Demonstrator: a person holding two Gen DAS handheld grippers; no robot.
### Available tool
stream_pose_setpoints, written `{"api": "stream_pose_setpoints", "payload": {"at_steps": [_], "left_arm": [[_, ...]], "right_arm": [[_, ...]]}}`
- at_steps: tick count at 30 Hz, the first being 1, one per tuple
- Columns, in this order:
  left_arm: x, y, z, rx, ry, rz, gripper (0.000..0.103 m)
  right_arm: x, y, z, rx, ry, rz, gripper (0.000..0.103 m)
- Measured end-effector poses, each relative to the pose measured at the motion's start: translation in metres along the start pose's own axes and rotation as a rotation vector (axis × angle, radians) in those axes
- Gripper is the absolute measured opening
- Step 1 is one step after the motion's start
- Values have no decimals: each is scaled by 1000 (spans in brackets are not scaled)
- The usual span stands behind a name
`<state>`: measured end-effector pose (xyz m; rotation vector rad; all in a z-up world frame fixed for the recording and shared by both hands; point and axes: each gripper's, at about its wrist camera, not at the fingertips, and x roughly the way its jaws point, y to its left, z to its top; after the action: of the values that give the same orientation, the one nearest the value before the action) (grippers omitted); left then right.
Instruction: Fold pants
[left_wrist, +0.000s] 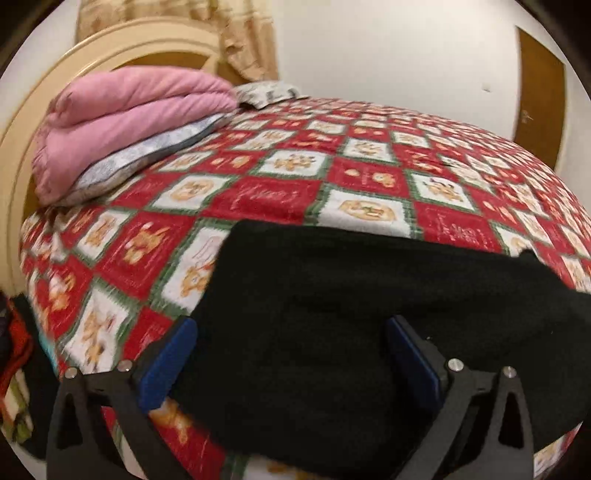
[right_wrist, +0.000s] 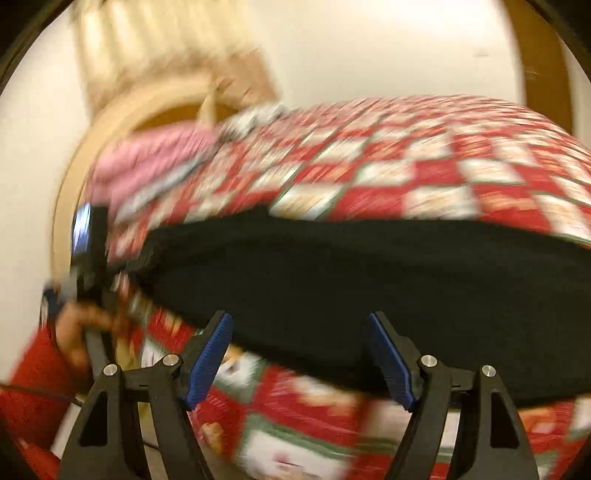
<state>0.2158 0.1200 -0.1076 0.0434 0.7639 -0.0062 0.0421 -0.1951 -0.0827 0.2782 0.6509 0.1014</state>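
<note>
Pants (left_wrist: 369, 314): black, soft, limp, light; lie flat on patterned bedspread (left_wrist: 280, 195), near edge. Take by edge or corner, pinching all layers. Left gripper (left_wrist: 291, 365) jaws apart over cloth, unclamped. Right gripper (right_wrist: 299, 358) jaws apart, nothing pinched.

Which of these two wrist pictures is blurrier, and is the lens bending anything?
Right wrist view: heavy motion smear across the bedspread and pink blanket; only the right claw looks crisp. Left wrist view: mostly sharp, slight smear at lower left; fisheye bulges the bed and headboard.
</note>
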Motion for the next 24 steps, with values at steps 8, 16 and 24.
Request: {"api": "stream_pose_setpoints", "payload": {"at_steps": [8,16,24], "left_arm": [[-47,-31,-9,-73,-29,-119,103],[-67,-106,-16,53,-5,-261,103],[-86,-164,-40,193,29,-343,103]], "right_arm": [[-145,-191,10,459,-291,-428,76],[-203,-322,-14,684,-233,-651,76],[-164,-360,-13,637,-29,-649,76]]}}
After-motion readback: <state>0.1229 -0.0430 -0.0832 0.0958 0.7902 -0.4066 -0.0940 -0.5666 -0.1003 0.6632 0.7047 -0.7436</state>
